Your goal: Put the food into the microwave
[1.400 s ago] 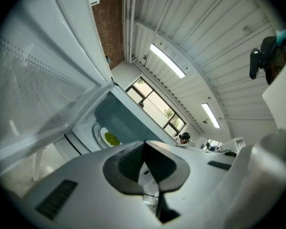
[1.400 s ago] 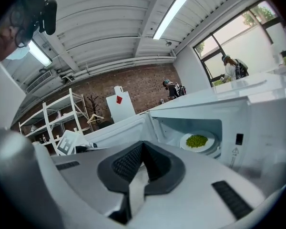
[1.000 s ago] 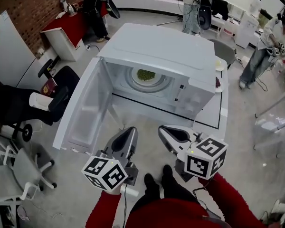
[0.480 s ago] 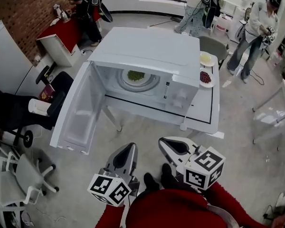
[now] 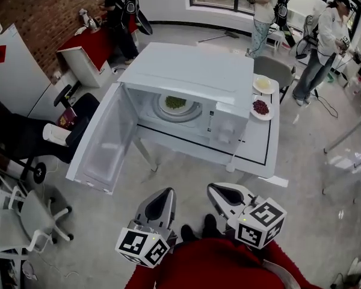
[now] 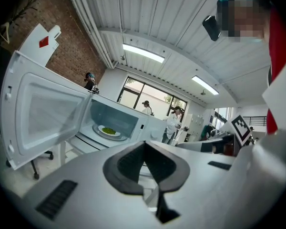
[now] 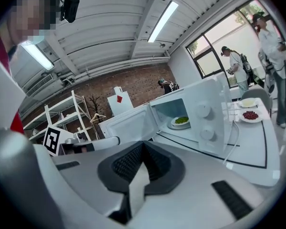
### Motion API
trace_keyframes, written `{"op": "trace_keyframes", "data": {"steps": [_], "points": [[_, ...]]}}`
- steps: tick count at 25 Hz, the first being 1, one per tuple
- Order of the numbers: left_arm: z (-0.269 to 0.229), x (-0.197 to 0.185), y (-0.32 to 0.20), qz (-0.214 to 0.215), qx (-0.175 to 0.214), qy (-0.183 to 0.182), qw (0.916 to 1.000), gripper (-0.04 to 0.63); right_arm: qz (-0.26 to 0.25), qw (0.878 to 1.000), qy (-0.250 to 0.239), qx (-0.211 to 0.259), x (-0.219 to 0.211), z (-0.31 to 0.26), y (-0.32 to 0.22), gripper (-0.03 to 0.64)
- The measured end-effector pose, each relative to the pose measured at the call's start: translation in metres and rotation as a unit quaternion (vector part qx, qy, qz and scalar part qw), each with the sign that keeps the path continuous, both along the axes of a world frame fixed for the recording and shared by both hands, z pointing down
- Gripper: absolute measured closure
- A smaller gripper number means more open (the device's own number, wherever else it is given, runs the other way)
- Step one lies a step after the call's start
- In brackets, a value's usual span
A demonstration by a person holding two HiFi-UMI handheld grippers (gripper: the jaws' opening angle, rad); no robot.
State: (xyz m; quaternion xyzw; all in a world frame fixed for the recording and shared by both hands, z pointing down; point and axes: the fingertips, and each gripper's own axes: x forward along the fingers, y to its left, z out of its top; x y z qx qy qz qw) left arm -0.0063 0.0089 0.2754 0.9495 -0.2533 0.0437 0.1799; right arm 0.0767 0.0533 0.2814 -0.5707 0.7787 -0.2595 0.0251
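**Both claws shut and empty, held well back from the surface**

A plate of green food [image 5: 175,103] already sat inside the open microwave [image 5: 186,77]. The plate of red food [image 5: 261,108] and the plate of yellow food [image 5: 263,84] lay on the surface [image 5: 253,146] just beside its right side, ahead and to the right of both claws. The right claw [image 5: 216,189] was nearer than the left claw [image 5: 163,195], so the next reach was probably its own.
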Motion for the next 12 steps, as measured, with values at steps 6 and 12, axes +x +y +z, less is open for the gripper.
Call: {"op": "trace_keyframes", "data": {"steps": [6, 12], "points": [[-0.0035, 0.0035, 0.0118, -0.003, 0.008, -0.002, 1.0000, 0.584, -0.005, 1.000, 0.016, 0.010, 0.0063, -0.0007, 0.0059, 0.603], [-0.0063, 0.0035, 0.0105, -0.016, 0.017, -0.004, 0.9997, 0.584, -0.017, 0.999, 0.040, 0.029, 0.0086, -0.0042, 0.0036, 0.603]]}}
